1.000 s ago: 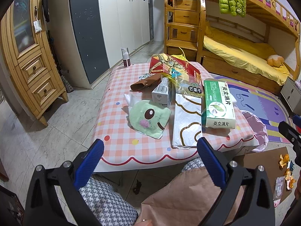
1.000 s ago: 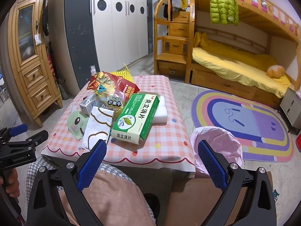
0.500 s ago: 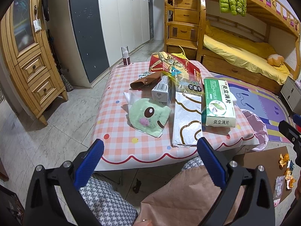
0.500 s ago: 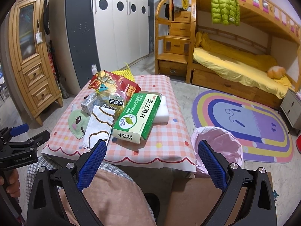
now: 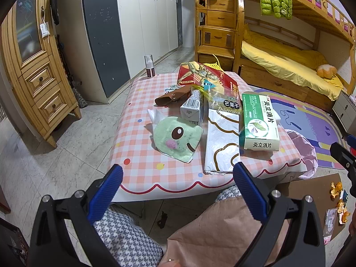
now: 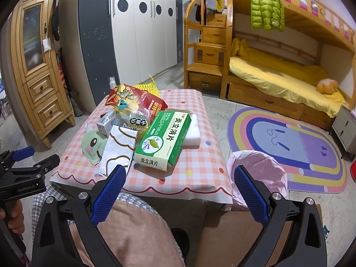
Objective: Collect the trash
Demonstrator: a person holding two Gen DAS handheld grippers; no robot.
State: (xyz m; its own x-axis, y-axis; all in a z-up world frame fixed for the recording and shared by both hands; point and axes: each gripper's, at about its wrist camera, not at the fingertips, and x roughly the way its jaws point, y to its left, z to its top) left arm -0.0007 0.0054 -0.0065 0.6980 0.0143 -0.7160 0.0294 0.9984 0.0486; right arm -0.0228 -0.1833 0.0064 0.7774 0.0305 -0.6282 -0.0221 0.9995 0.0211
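Little has changed over the last second: both views creep slightly nearer the surface [image 6: 195, 169], so collecting has not begun and the pink-lined bin [image 6: 258, 166] just beside it waits. The green box [image 6: 163, 141] lies flat, long axis pointing away from the person, while left tool [image 5: 178, 178] and right tool [image 6: 179, 178] stay apart, empty

Both grippers [image 5: 178, 191] [image 6: 178, 192] are built from black frames with silver screws. Ribbed blue pads [image 6: 109, 195] are fitted. Pink trousers [image 6: 138, 233] are worn.
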